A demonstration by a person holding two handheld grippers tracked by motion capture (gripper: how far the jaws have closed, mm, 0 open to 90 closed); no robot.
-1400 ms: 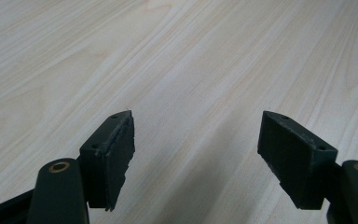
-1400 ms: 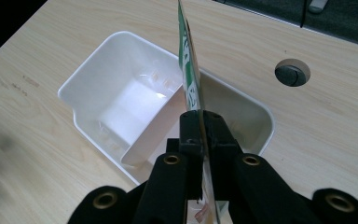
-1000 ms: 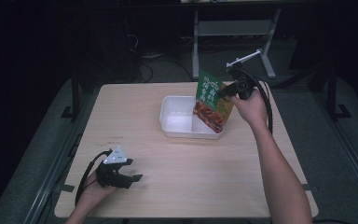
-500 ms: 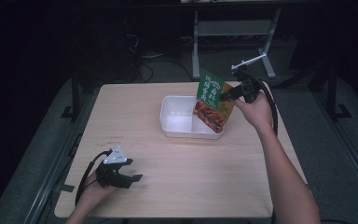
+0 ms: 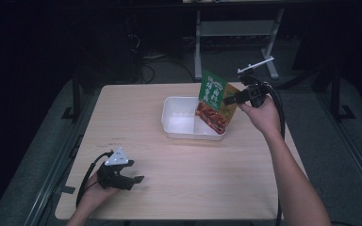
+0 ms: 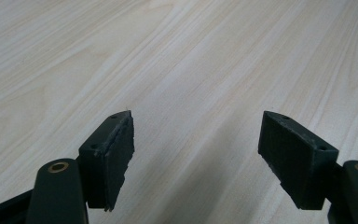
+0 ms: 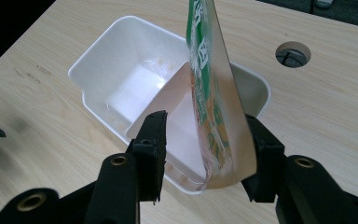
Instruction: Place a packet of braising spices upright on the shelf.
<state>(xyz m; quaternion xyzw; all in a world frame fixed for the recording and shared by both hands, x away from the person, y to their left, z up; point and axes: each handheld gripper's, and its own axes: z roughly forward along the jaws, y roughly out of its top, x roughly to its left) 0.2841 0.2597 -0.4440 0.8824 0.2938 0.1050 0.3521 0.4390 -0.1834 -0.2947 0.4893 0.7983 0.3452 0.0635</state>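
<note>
Standing upright in the right compartment of a white divided tray (image 5: 179,117), a green and orange food pouch (image 5: 215,100) leans against the tray's right wall. The right hand-held gripper (image 5: 231,99) sits at the pouch's right edge; in the right gripper view its jaws are spread, one jaw touching the pouch's silver back (image 7: 228,116) and the other apart from the printed face, so nothing is clamped. The left hand-held gripper (image 5: 131,179) rests open on the wooden worktop (image 5: 136,117) near its front left corner, well apart from the tray.
</note>
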